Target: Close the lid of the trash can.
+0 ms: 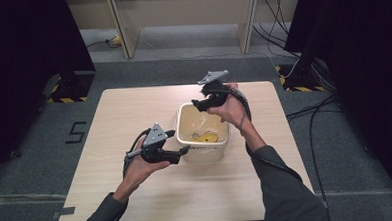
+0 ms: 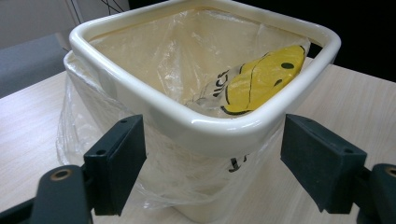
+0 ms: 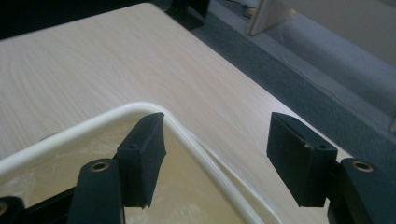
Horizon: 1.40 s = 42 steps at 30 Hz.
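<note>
A cream plastic bin (image 1: 203, 132) stands near the middle of the wooden table (image 1: 110, 144), lined with a clear plastic bag (image 2: 173, 56) that bears a yellow smiley print (image 2: 261, 77). The bag's loose film also spills down the bin's outer wall. The left gripper (image 1: 178, 152) sits just beside the bin's near-left corner, its jaws spread wide on either side of that rounded corner and holding nothing. The right gripper (image 1: 202, 101) hangs over the bin's far rim (image 3: 187, 135); its jaws stand well apart, one inside the rim and one outside, empty. Whether the inner jaw touches the rim cannot be told. The bin's bottom is hidden under crumpled film.
</note>
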Each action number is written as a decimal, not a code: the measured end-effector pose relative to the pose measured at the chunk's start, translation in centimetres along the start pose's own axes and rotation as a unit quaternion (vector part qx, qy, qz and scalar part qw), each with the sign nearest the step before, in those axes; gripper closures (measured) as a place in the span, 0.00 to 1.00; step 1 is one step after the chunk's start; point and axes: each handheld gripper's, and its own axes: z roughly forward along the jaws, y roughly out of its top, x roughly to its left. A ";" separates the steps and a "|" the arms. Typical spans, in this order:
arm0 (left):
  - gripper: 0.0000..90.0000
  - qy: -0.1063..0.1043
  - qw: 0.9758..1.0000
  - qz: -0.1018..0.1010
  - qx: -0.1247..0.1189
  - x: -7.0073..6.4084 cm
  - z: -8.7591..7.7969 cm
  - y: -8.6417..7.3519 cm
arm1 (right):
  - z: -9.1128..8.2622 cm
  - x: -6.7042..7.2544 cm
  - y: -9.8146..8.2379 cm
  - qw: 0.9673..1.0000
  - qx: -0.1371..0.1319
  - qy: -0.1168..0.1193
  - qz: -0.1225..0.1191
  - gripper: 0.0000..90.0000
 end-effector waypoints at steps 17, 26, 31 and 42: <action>0.24 -0.003 1.000 -0.004 0.006 0.0 0.3 -0.2 | -2.0 -2.9 -6.7 0.989 0.048 -0.015 0.142 0.73; 0.24 -0.004 1.000 -0.001 0.004 0.0 0.3 -0.1 | -1.5 -2.7 -3.9 0.992 0.069 -0.044 0.093 0.81; 0.25 -0.004 1.000 0.000 0.000 -0.1 0.2 0.1 | -0.3 -3.3 -3.6 0.990 0.094 -0.040 0.100 0.81; 0.24 -0.010 1.000 -0.018 -0.023 0.2 -0.4 0.7 | 0.6 -2.9 -5.0 0.989 0.096 -0.051 0.104 0.79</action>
